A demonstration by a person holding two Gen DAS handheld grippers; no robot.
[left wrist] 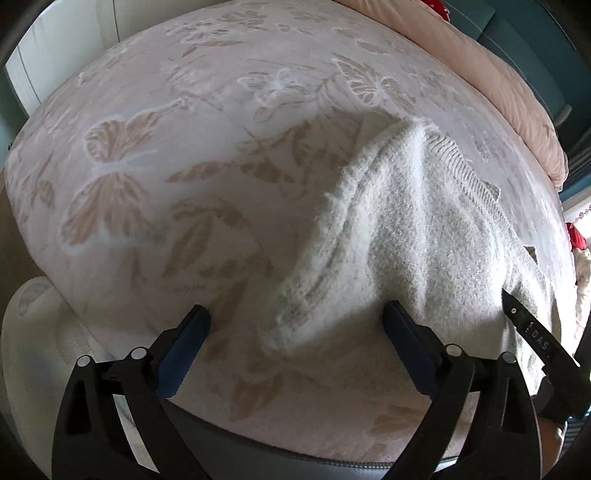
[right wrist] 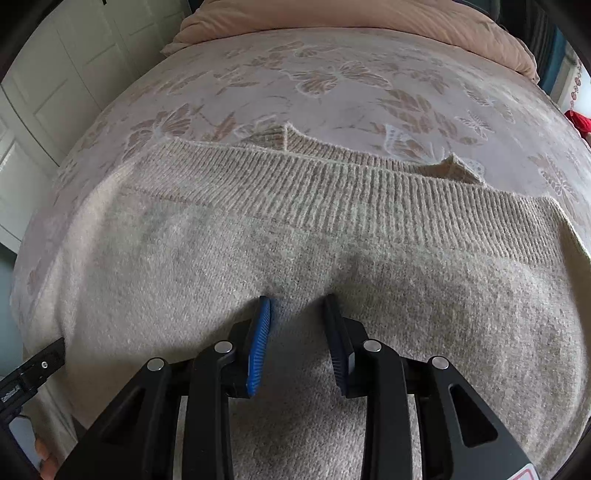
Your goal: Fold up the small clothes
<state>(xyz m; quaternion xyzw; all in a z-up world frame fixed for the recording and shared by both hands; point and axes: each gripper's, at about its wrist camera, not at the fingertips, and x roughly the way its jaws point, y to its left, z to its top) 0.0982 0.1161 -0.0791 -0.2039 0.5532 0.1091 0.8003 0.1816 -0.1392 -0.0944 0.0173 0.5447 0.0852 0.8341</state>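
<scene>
A cream knitted sweater [right wrist: 332,236] lies on a bed with a butterfly-patterned cover [right wrist: 332,92]. In the right wrist view its ribbed hem [right wrist: 332,195] runs across the middle. My right gripper [right wrist: 297,301] rests on the knit, its jaws partly open with a fold of fabric between them. In the left wrist view the sweater [left wrist: 406,221] lies to the right with a raised fuzzy edge [left wrist: 314,266]. My left gripper [left wrist: 297,312] is wide open, its jaws on either side of that edge just above the cover [left wrist: 147,184].
A pink duvet [right wrist: 369,26] is bunched at the far end of the bed. White wardrobe doors [right wrist: 55,92] stand on the left. The other gripper's black body [left wrist: 535,339] shows at the right of the left wrist view. A white bag or cushion [left wrist: 33,332] lies beside the bed.
</scene>
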